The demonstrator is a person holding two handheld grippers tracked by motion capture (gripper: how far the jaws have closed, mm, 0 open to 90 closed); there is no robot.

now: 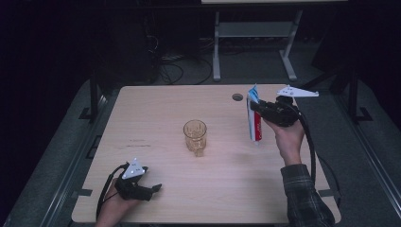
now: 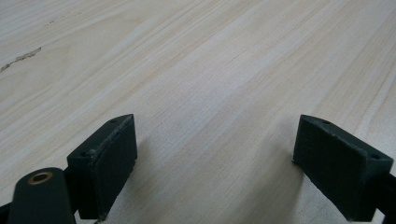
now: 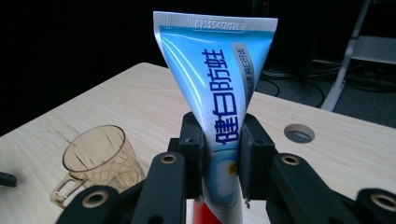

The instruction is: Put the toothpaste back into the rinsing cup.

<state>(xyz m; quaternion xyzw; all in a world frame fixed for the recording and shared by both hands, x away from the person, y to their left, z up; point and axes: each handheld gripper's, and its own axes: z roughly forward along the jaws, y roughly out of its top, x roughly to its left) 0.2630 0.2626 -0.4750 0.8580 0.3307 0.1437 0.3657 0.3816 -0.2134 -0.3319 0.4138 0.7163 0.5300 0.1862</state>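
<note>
Right claw (image 3: 222,156) clamps the blue toothpaste tube (image 3: 217,93) upright, crimped end up, amber glass mug (image 3: 100,156) on the counter (image 3: 140,100).

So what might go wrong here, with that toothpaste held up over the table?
1. The right gripper pinches the toothpaste tube across its soft middle, crimped end up; it might slip, or squeeze paste out.
2. The amber glass mug stands upright near the tube; a careless swing might topple it.
3. The left gripper rests open, too far away to steady anything.
</note>
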